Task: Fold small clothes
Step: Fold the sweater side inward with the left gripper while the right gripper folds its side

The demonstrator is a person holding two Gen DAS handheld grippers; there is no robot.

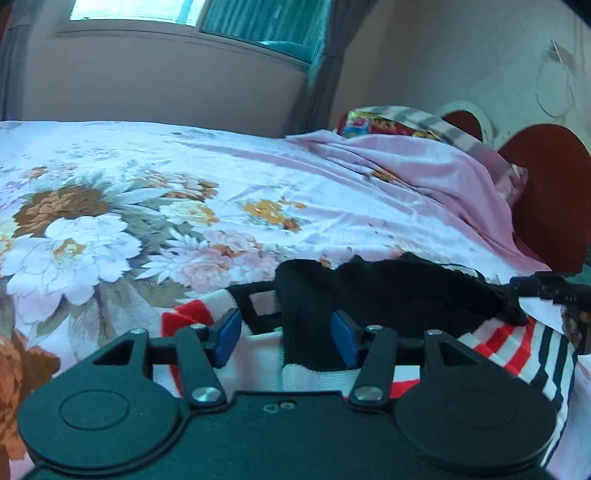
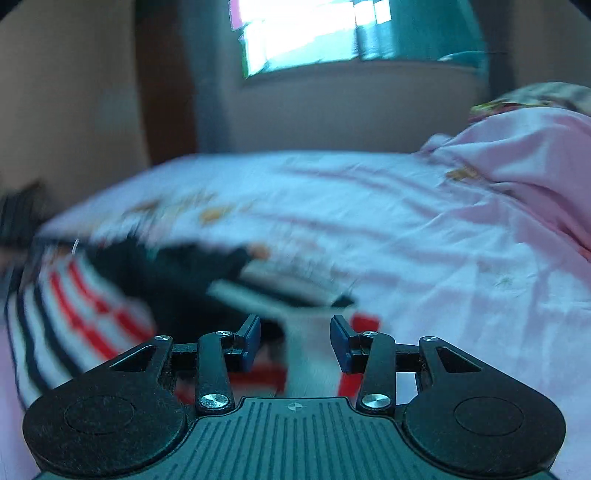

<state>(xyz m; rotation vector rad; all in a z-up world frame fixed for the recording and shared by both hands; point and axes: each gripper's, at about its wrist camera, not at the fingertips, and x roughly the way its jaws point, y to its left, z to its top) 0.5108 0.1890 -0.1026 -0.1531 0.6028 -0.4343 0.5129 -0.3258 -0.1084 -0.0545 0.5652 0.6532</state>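
A small garment with white, red and navy stripes (image 1: 517,350) and a black panel (image 1: 388,295) lies on the bed in front of both grippers. My left gripper (image 1: 286,338) is open, its blue pads low over the cloth, the black part bunched between them. In the blurred right wrist view, the same garment (image 2: 85,306) lies left and ahead. My right gripper (image 2: 295,341) is open over its white and red edge. The right gripper's tip (image 1: 546,290) shows at the far right of the left wrist view, by the black cloth's edge.
The bed has a floral pink and white cover (image 1: 147,206). A pink blanket (image 1: 443,177) and patterned pillows (image 1: 388,125) are heaped at the right against a dark red headboard (image 1: 546,192). A wall with a window (image 1: 192,14) stands behind the bed.
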